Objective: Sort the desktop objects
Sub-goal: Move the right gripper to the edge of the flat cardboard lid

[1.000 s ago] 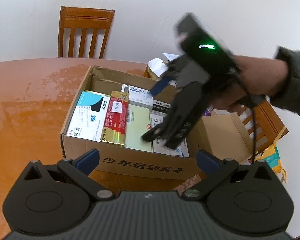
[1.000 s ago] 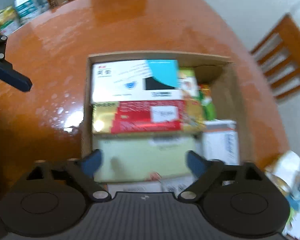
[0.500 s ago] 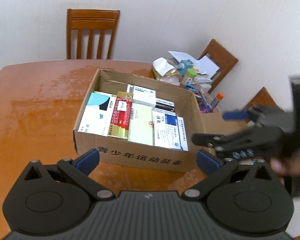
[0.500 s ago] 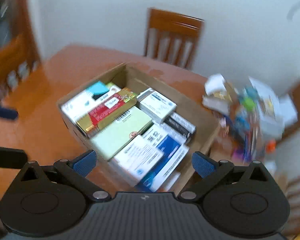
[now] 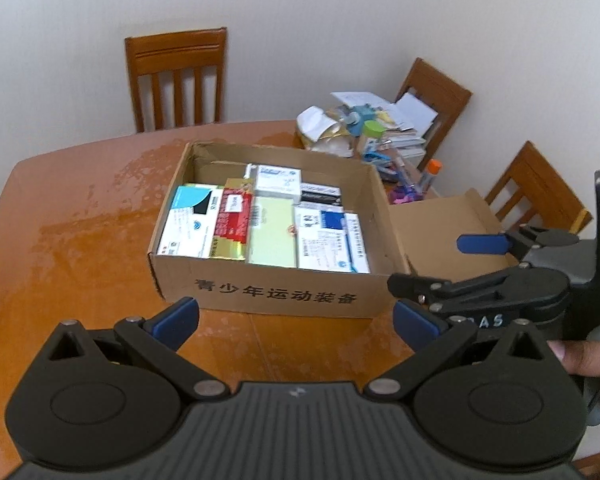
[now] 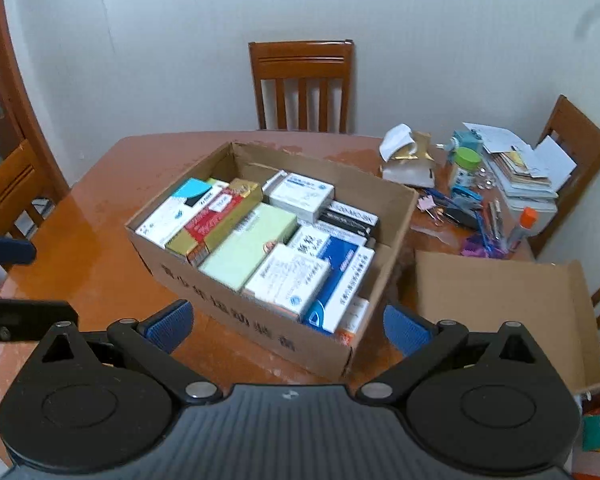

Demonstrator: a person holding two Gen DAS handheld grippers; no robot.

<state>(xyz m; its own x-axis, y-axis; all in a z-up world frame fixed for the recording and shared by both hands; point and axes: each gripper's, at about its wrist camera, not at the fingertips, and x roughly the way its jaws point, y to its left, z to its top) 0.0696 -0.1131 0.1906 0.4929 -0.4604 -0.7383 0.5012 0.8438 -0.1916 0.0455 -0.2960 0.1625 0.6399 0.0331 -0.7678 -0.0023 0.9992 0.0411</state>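
Note:
An open cardboard box [image 5: 276, 296] [image 6: 236, 320] stands on the brown table, packed flat with several medicine boxes, among them a pale green box [image 5: 270, 232] [image 6: 248, 248] and a red-and-gold one [image 5: 230, 224] [image 6: 216, 220]. My left gripper [image 5: 296, 322] hovers open before the box's printed front wall, holding nothing. My right gripper [image 6: 287, 325] is open and empty at the box's near right corner. In the left wrist view the right gripper [image 5: 440, 262] sits right of the box, held by a hand [image 5: 580, 356]. The left gripper [image 6: 16, 284] shows at the right wrist view's left edge.
A loose cardboard lid [image 5: 440, 232] [image 6: 496, 312] lies right of the box. Behind it is a clutter pile [image 5: 364, 136] [image 6: 468, 184] of papers, a green-lidded jar, pens and clips. Wooden chairs [image 5: 176, 80] [image 6: 302, 84] ring the table [image 5: 80, 248].
The right gripper has pulled out from over the box and swung to its right side, lower and nearer me. The left gripper drew back a little, so the box looks smaller.

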